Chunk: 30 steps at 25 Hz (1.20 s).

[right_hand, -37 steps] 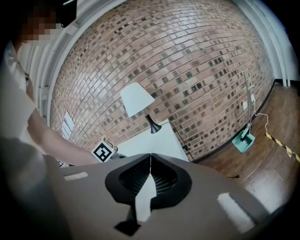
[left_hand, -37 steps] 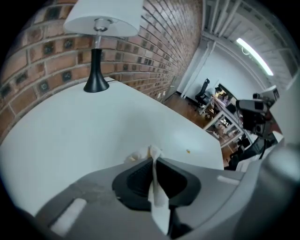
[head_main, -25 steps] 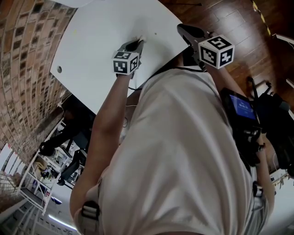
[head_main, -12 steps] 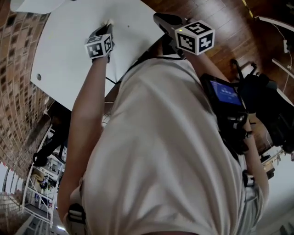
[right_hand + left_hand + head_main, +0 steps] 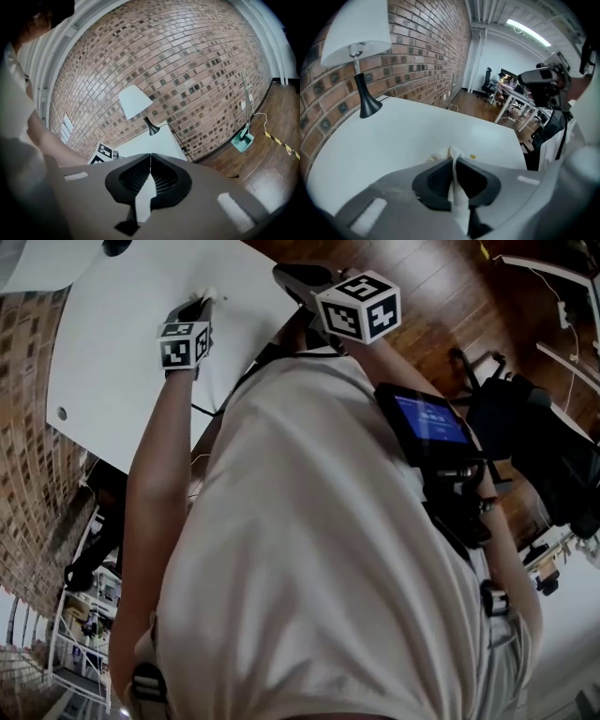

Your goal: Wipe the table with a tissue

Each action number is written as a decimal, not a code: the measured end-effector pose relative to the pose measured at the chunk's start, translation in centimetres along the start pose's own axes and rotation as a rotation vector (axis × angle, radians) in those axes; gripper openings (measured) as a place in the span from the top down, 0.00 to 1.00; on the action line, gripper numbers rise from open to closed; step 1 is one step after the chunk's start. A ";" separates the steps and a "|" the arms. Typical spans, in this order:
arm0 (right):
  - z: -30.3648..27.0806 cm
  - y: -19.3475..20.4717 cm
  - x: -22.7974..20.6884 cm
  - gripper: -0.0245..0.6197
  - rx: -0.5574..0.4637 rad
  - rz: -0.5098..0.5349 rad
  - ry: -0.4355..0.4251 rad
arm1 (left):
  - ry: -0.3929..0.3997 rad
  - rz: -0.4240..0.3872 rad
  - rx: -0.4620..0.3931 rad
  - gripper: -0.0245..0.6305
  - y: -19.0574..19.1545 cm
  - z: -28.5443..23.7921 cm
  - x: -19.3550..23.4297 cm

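Left gripper (image 5: 453, 161) jaws clamped on tissue (image 5: 440, 153), wad down on surface (image 5: 393, 136) near person's edge, apparently for wiping. Right gripper (image 5: 150, 161) jaws closed, empty, held clear at surface's edge.

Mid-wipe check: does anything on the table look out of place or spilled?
One small thing: a yellowish speck sits on the table just beyond the tissue pinched in the left tongs. I cannot tell whether it is a crumb or a stain. The lamp stands upright, and nothing looks spilled.
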State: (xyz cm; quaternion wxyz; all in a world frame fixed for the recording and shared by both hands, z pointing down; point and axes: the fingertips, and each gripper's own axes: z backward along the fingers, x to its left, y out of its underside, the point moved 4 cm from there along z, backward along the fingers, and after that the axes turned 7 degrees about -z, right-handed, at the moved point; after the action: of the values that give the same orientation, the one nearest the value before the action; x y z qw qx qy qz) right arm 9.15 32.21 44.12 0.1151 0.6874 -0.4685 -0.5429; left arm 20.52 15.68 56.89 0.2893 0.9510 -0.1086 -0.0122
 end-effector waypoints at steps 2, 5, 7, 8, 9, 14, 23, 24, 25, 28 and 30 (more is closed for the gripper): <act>0.3 0.1 -0.1 0.95 0.005 0.001 0.000 | 0.044 -0.016 0.008 0.93 0.1 -0.1 -1.7; 0.1 0.1 0.0 0.95 0.009 0.000 0.001 | 0.135 0.005 0.025 0.93 0.9 0.2 -3.2; 0.0 0.0 0.0 0.95 0.007 -0.001 0.001 | 0.152 0.018 0.017 0.93 1.5 0.9 -3.4; -0.1 0.0 -0.1 0.95 0.007 -0.002 0.001 | 0.128 0.033 -0.006 0.93 1.8 1.3 -3.0; -0.2 0.0 -0.1 0.95 0.008 -0.003 0.000 | 0.086 0.062 -0.038 0.93 2.1 1.8 -2.1; -0.2 0.2 -0.4 0.95 0.023 -0.004 -0.002 | -0.140 0.233 -0.129 0.93 2.5 2.8 3.2; -0.3 -0.8 -1.5 0.95 0.033 -0.001 -0.004 | -0.222 0.269 -0.141 0.92 0.9 2.1 6.3; -0.3 -0.9 -1.6 0.95 0.036 -0.001 -0.007 | -0.224 0.258 -0.133 0.92 1.0 1.8 6.4; -0.2 -1.0 -1.7 0.95 0.039 -0.001 -0.012 | -0.221 0.249 -0.124 0.92 1.0 1.5 6.3; -0.3 -1.3 -2.3 0.95 0.052 -0.001 -0.022 | -0.208 0.230 -0.093 0.92 0.7 0.5 5.6; -0.4 -1.7 -2.7 0.95 0.059 0.000 -0.028 | -0.195 0.235 -0.083 0.93 0.4 0.1 5.0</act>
State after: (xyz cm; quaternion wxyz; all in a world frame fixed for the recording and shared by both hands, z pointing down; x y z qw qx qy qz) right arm 10.47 35.04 44.93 0.0880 0.6828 -0.4859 -0.5385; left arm 25.32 14.22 57.22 0.3156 0.9133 -0.2463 -0.0751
